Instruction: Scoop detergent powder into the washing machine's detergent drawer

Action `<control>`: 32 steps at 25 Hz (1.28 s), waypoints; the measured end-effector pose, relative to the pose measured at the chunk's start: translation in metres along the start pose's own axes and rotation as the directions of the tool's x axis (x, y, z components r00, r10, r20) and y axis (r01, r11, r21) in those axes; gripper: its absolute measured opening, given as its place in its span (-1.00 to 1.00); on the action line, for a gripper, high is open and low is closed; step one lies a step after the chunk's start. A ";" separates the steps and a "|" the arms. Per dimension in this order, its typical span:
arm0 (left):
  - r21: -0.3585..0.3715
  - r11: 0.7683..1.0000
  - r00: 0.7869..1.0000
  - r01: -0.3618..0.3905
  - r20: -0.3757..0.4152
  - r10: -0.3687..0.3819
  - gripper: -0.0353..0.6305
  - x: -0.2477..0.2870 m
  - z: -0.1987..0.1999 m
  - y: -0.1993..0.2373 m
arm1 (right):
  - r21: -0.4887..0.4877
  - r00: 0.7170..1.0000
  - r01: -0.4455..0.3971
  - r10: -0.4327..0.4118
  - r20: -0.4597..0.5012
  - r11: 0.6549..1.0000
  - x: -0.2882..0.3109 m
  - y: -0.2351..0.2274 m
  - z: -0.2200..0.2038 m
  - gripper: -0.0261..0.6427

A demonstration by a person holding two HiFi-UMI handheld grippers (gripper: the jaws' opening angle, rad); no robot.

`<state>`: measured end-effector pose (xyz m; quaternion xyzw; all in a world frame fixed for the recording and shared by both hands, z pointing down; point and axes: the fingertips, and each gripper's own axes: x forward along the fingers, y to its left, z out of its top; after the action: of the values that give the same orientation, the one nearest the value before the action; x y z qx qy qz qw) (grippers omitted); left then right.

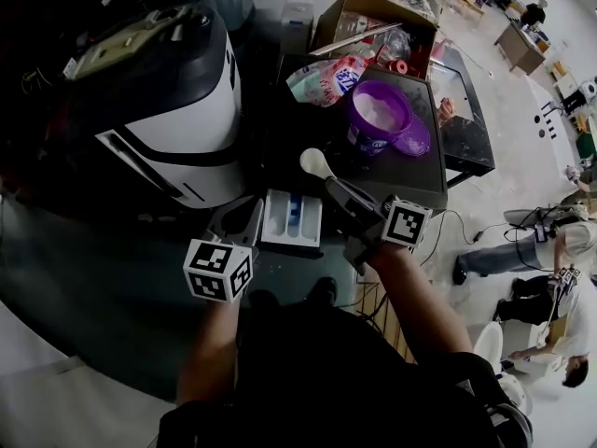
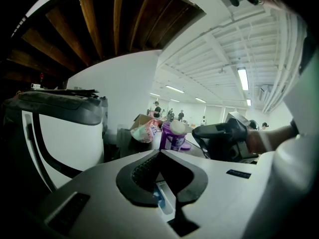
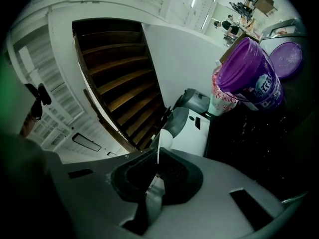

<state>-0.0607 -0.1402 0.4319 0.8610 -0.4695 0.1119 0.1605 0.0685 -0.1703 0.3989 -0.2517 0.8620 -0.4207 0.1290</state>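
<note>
Main worry here is dumping powder before it gets anywhere useful. My right gripper is clamped on just the thin handle of the white scoop. In the head view the bowl sits mid-frame between the open purple tub and the detergent drawer, not clearly over the drawer. A flat handle pinched that far back can twist in the pads. Any wrist roll and the load (I honestly can't tell how full it is) probably lands on the dark table instead.

Other risk: the drawer is pulled out of the washing machine, and a knock could shove it back in. My left gripper sits at its left edge with the tips closed together. The drawer shows through the gap behind them, but I can't say it's really pinched.

Pose-wise, my right forearm comes in from the lower right with the gripper aimed up-left. The left forearm rises from bottom centre, pointing up the frame.
</note>
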 end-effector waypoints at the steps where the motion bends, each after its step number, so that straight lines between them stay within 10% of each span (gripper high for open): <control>1: -0.001 1.000 1.000 0.002 -0.002 -0.002 -0.87 -0.002 -0.001 0.002 | 0.002 1.000 0.004 -0.004 -0.003 1.000 0.001 0.000 -0.004 -0.86; 32: -0.051 0.998 0.996 0.040 -0.077 -0.044 -0.87 -0.010 -0.067 0.055 | 0.052 0.975 0.173 -0.164 -0.150 0.984 0.029 -0.055 -0.126 -0.86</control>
<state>-0.1151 -0.1344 0.4999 0.8614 -0.4473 0.1304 0.2024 0.0075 -0.1313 0.5190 -0.2883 0.8306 -0.4749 0.0381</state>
